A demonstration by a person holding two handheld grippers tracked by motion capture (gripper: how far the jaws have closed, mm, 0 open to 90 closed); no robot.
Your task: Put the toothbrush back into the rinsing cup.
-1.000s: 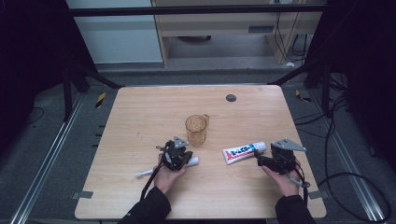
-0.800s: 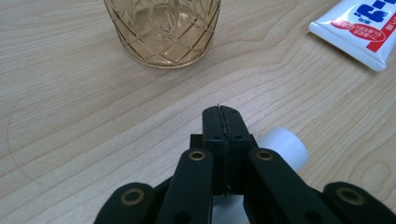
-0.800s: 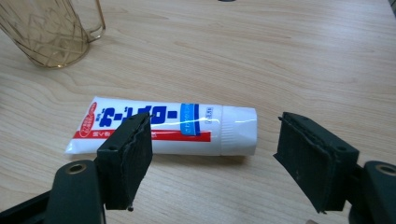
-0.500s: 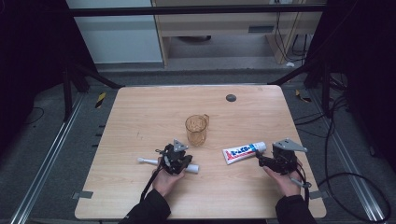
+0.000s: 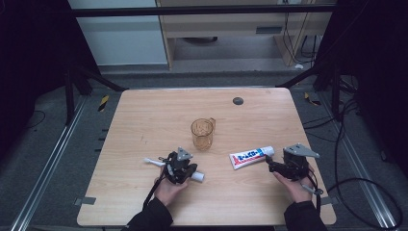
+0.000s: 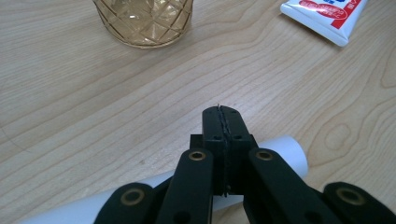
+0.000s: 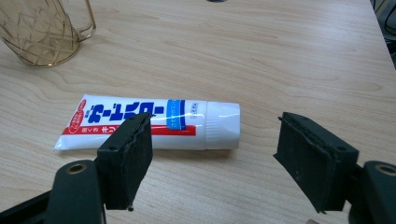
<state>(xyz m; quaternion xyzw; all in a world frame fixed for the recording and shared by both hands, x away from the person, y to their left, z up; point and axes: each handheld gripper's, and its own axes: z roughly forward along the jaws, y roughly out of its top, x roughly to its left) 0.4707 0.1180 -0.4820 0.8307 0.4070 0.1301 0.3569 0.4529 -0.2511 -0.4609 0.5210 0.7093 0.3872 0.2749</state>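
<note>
Your left gripper [image 6: 223,140] has its fingers closed tight, with the white toothbrush handle [image 6: 287,151] lying under them, not visibly clamped. Your right gripper [image 7: 219,158] spreads its fingers wide just short of the toothpaste tube [image 7: 154,123]. The amber cup [image 5: 202,133] beyond stands empty: loading remains.

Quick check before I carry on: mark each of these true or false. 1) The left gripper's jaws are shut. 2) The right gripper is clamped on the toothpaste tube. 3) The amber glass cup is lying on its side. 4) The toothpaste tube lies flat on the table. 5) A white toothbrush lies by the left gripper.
1) True: the left gripper has its jaws pressed together.
2) False: the right gripper stands open, its jaws apart from the white toothpaste tube with red and blue print.
3) False: the amber faceted glass cup with a handle stands upright.
4) True: it lies flat on the light wooden table.
5) True: the white toothbrush lies under that gripper.
</note>
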